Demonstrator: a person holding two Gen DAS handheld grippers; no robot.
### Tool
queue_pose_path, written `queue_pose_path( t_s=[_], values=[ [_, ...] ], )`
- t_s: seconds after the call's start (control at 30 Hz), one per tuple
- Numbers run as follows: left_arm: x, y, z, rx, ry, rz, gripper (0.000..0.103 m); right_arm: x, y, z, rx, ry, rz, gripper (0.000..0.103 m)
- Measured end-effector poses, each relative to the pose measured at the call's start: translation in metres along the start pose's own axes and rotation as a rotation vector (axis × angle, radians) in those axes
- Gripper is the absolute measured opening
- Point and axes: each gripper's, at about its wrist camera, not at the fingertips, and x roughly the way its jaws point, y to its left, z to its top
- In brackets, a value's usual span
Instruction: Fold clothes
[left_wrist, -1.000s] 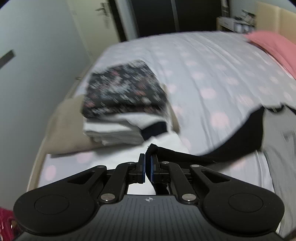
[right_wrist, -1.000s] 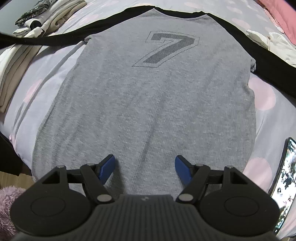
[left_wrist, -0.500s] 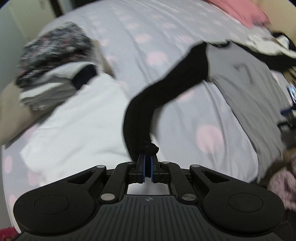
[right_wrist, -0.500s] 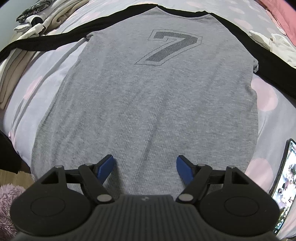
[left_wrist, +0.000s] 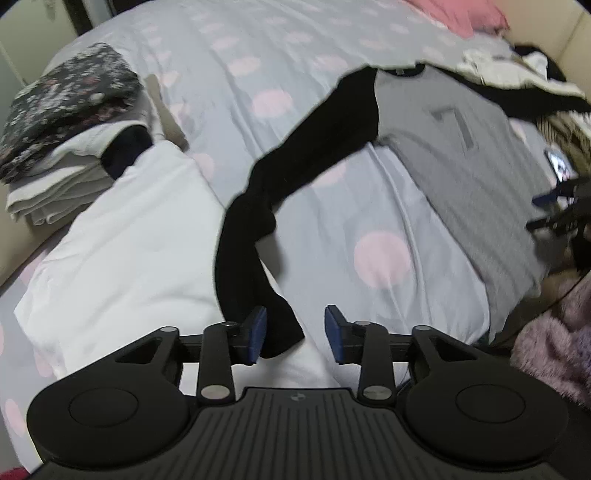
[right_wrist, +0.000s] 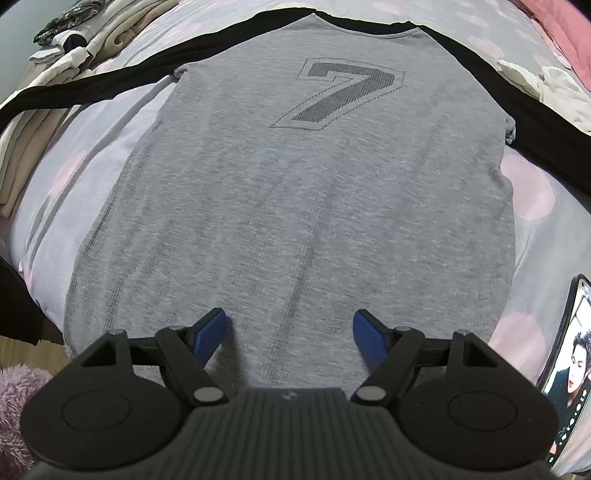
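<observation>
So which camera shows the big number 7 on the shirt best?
The right wrist view: the number 7 sits near the middle of the grey shirt, sharp and facing the camera. In the left wrist view the 7 is small, blurred and slanted, far off to the side.

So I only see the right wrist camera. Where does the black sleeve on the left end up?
Observer: The black sleeve runs down to the left gripper; its cuff lies between the opening fingers, against one of them.
Operator: Is anything under the cuff?
Observer: Yes, a white cloth on the bed.
Operator: What tops the folded pile?
Observer: A dark flowery garment.
</observation>
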Motion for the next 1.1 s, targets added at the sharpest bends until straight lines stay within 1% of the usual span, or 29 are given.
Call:
queue_pose_path(
  t_s=[0.1, 0.2, 0.23, 0.3, 0.37, 0.5, 0.7, 0.77, 0.8, 0.87, 0.9, 1.03, 1.1],
  values=[
    [-0.008, 0.013, -0.002, -0.066, -0.045, -0.024, 0.036, 0.000, 0.000, 0.000, 0.002, 0.000, 0.000, 0.078],
    [-0.006, 0.031, -0.006, -0.160, -0.072, -0.013, 0.036, 0.000, 0.001, 0.000, 0.001, 0.001, -0.001, 0.078],
    [-0.003, 0.038, -0.008, -0.202, -0.066, 0.001, 0.036, 0.000, 0.001, 0.000, -0.001, 0.001, -0.002, 0.078],
    [0.008, 0.050, -0.011, -0.275, -0.042, 0.047, 0.032, 0.000, 0.001, 0.000, -0.003, 0.002, -0.003, 0.078],
    [0.018, 0.056, -0.013, -0.296, -0.026, 0.071, 0.031, 0.001, 0.001, 0.000, -0.002, 0.003, -0.003, 0.078],
    [0.032, 0.046, -0.010, -0.252, -0.023, 0.048, 0.031, 0.002, 0.001, 0.002, 0.001, 0.006, -0.005, 0.078],
    [0.044, 0.018, -0.003, -0.110, 0.004, 0.100, 0.031, 0.004, 0.004, 0.002, -0.009, 0.010, -0.008, 0.080],
    [0.045, 0.013, -0.003, -0.082, 0.012, 0.118, 0.031, 0.004, 0.005, 0.002, -0.009, 0.011, -0.008, 0.080],
    [0.046, 0.013, -0.004, -0.075, 0.012, 0.122, 0.028, 0.004, 0.005, 0.003, -0.009, 0.011, -0.008, 0.080],
    [0.044, 0.011, -0.004, -0.067, -0.002, 0.115, 0.016, 0.005, 0.005, 0.003, -0.009, 0.010, -0.008, 0.080],
    [0.042, 0.011, -0.004, -0.062, -0.013, 0.102, 0.006, 0.005, 0.005, 0.003, -0.009, 0.009, -0.008, 0.080],
    [0.032, 0.004, 0.004, -0.037, -0.024, 0.124, 0.002, 0.005, 0.005, 0.002, -0.010, 0.010, -0.008, 0.080],
    [0.020, 0.004, 0.014, -0.057, -0.052, 0.137, 0.002, 0.005, 0.006, 0.003, -0.011, 0.011, -0.009, 0.081]
  ],
)
